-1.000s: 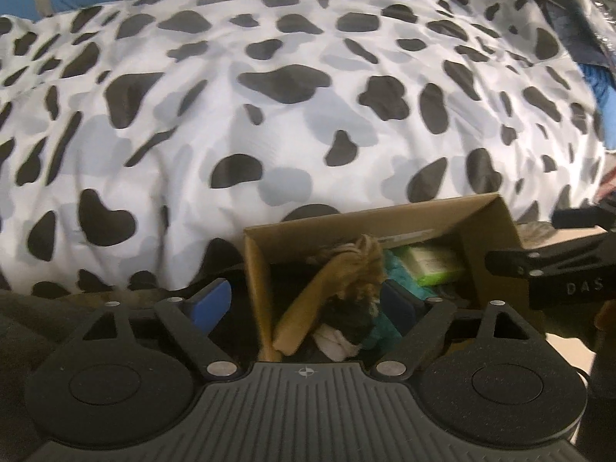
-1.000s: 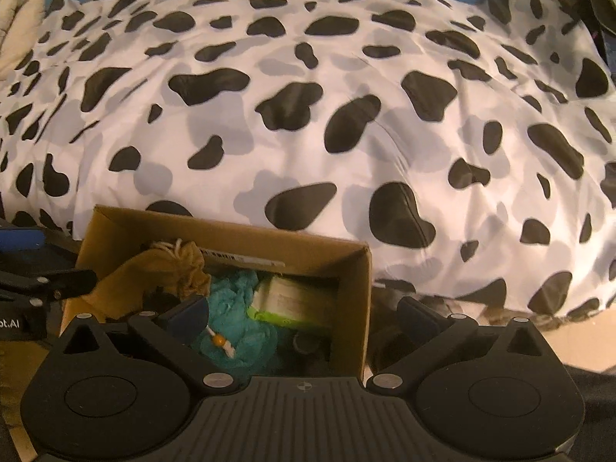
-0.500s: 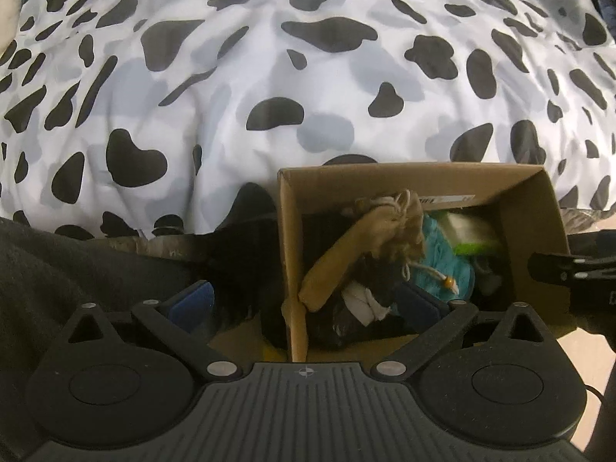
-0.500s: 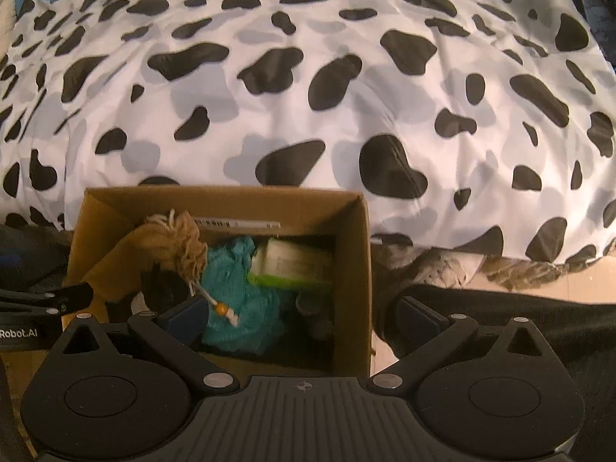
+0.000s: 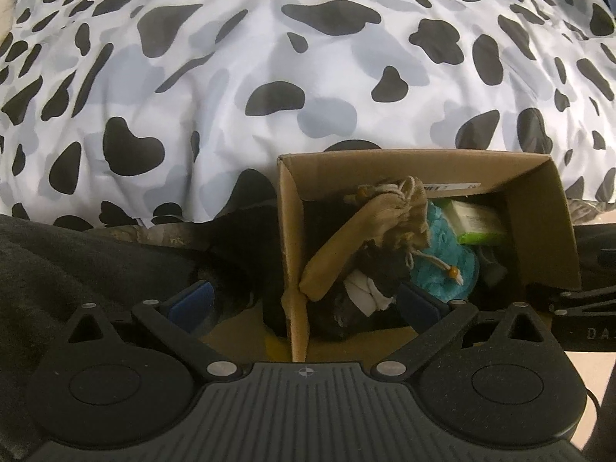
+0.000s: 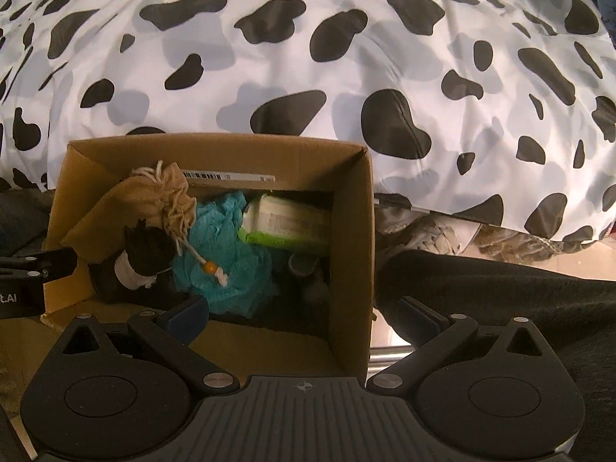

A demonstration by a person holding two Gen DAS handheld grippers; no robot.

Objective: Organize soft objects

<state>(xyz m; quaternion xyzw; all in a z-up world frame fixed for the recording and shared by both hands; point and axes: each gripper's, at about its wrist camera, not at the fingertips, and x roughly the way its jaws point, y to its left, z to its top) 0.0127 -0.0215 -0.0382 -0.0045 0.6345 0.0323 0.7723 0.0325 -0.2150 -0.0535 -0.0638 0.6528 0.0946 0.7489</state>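
Both tools point down with jaws spread wide and empty, the left tool (image 5: 304, 300) straddling the left wall and the right tool (image 6: 304, 313) the right wall of a cardboard box (image 6: 352, 238) holding a tan drawstring pouch (image 5: 389, 223), teal cloth (image 6: 227, 258) and green-edged packet (image 6: 285, 223), beside a cow-print duvet (image 5: 269, 57).

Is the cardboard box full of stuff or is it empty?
Pretty full. The box holds a tan drawstring bag, a blue fluffy cloth, a green-and-white packet and something black and white.

We see a white quilt with black and grey cow patches (image 5: 308, 77), a brown cardboard box (image 6: 352, 231), a tan drawstring pouch (image 5: 385, 227) and a teal fluffy cloth (image 6: 227, 254).
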